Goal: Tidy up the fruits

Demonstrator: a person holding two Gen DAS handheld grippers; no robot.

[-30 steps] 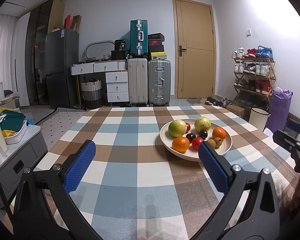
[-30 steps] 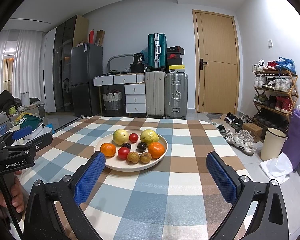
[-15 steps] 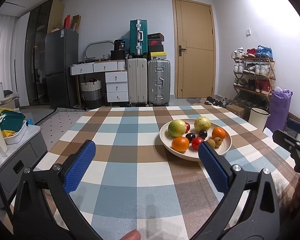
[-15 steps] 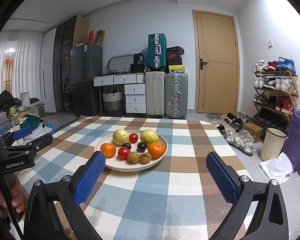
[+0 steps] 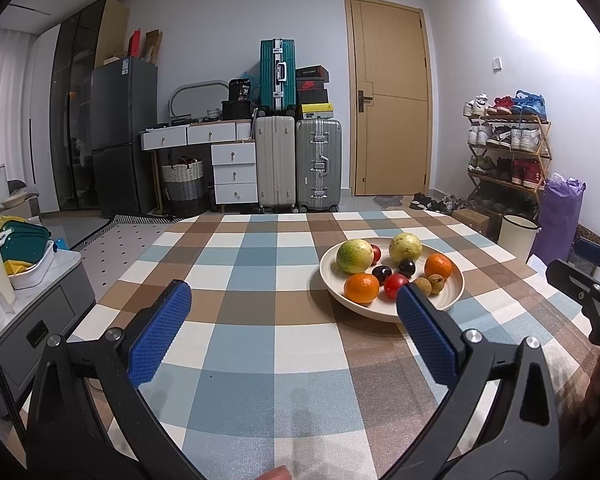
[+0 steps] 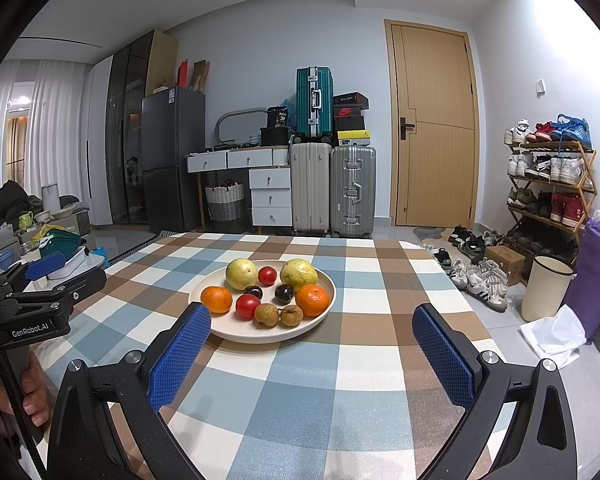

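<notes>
We are holding both the left gripper (image 5: 292,316) and right gripper (image 6: 312,340) released above the tabletop (image 6: 380,300), with the fruits (image 6: 268,292) all lying paired on the plate (image 6: 236,330), so any reach is needing a gentle, centred squeeze.

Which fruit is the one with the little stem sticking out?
Look at the cream plate on the checked tablecloth. Two small brown fruits sit at its near edge. The stemmed brown fruit is the one beside the orange; its twin is stemless.
</notes>
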